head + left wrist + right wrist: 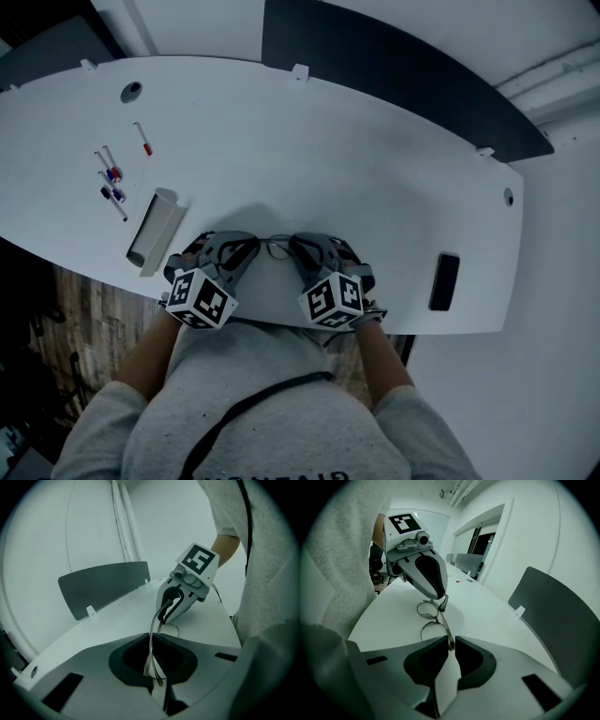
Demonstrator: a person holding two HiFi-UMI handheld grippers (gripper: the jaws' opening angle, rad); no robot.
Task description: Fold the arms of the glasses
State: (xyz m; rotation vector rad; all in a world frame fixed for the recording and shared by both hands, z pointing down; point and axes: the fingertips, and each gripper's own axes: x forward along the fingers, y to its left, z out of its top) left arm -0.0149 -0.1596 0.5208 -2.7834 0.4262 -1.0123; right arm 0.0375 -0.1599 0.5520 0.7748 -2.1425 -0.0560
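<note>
The thin wire-framed glasses [277, 247] lie low over the white table [309, 150], near its front edge, between my two grippers. In the right gripper view, the two lenses [430, 619] sit just ahead of my right gripper [451, 645], which is shut on the frame's corner by the hinge. My left gripper [152, 672] is shut on one glasses arm [152, 639], which runs from its jaws up toward the right gripper [165, 615]. In the right gripper view, the left gripper [440, 597] stands over the far side of the glasses. In the head view, the left gripper [234, 251] and right gripper [307, 251] face each other.
Several pens [112, 178] and a grey open case [155, 230] lie to the left. A black phone [443, 281] lies at the right near the table edge. A dark chair back [103, 585] stands at the far edge. The person's grey sweater is close behind the grippers.
</note>
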